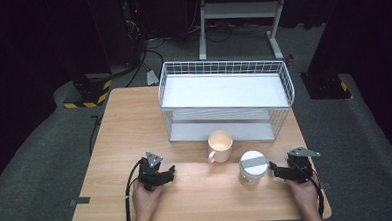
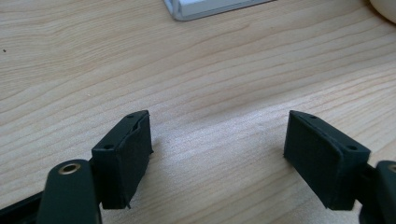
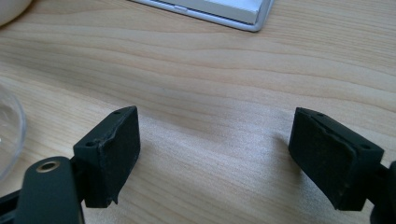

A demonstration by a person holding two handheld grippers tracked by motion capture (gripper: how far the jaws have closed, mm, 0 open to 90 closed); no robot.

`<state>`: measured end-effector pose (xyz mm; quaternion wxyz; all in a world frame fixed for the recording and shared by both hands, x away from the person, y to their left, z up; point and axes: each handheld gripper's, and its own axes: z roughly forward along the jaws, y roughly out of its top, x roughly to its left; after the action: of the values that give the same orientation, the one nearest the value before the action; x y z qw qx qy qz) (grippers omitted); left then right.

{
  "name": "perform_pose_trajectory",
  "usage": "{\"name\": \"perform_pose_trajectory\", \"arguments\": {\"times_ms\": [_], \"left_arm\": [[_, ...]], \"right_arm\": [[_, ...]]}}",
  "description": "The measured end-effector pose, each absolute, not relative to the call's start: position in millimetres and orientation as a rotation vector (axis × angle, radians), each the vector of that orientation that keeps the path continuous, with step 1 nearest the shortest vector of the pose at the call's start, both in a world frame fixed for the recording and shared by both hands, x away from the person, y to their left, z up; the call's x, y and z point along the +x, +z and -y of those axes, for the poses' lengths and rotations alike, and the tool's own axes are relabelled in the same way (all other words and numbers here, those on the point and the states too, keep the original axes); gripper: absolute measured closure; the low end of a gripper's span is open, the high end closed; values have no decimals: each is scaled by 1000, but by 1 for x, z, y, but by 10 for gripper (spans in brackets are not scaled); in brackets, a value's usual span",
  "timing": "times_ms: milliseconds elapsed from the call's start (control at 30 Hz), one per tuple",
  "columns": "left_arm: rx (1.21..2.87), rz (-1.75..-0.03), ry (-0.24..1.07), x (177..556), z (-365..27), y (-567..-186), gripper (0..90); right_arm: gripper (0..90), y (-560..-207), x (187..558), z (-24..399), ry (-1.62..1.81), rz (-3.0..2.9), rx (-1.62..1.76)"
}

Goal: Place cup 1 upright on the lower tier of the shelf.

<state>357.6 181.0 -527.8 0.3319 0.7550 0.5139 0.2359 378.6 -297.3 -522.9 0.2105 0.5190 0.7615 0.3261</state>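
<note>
High view: round white jar, woodgrain table.

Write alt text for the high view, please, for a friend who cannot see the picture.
A person's two hands rest on a wooden table, each holding a black gripper with open jaws: the left gripper with bare wood ahead, the right gripper just beside a white lidded jar. A cream mug stands in front of a white wire shelf rack.
</note>
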Motion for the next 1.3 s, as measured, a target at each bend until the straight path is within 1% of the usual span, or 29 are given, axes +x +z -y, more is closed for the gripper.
{"name": "perform_pose_trajectory", "arguments": {"times_ms": [833, 1300], "left_arm": [[1970, -1351, 615, 357, -181, -528, 235], [1970, -1351, 615, 357, -181, -528, 235]], "right_arm": [[154, -516, 342, 303, 1067, -2116, 1359], [136, -515, 319, 288, 1126, -2155, 1293]]}}
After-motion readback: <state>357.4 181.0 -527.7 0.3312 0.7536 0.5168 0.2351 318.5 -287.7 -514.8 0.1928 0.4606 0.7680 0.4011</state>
